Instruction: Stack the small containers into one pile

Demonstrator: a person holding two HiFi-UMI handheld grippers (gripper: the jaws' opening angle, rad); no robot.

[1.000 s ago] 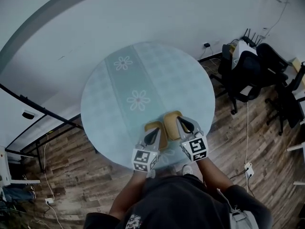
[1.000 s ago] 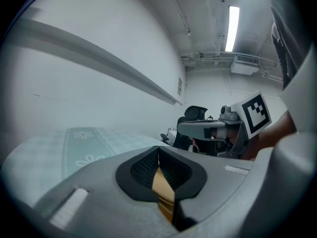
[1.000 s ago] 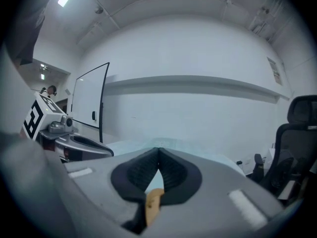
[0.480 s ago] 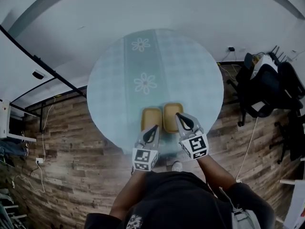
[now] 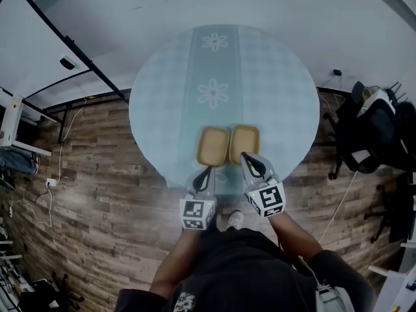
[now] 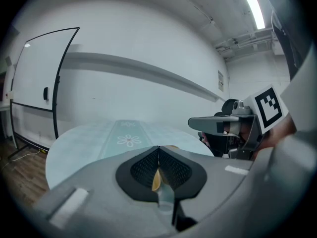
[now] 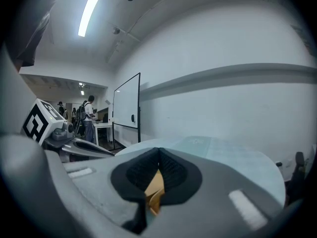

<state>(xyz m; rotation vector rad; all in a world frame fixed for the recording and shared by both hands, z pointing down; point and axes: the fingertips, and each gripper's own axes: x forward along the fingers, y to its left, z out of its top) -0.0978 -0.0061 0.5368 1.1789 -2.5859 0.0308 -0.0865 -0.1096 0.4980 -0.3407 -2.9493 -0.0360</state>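
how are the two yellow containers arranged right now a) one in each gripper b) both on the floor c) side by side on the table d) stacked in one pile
C: the left container and right container lie side by side on the table, unstacked.

Head view steeply down; gripper views level across table (image 5: 162, 96).

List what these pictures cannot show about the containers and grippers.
- Head view: whether the right gripper touches the right container is too small to tell.
- Left gripper view: the left gripper itself hides the left container, except a sliver.
- Right gripper view: the same.
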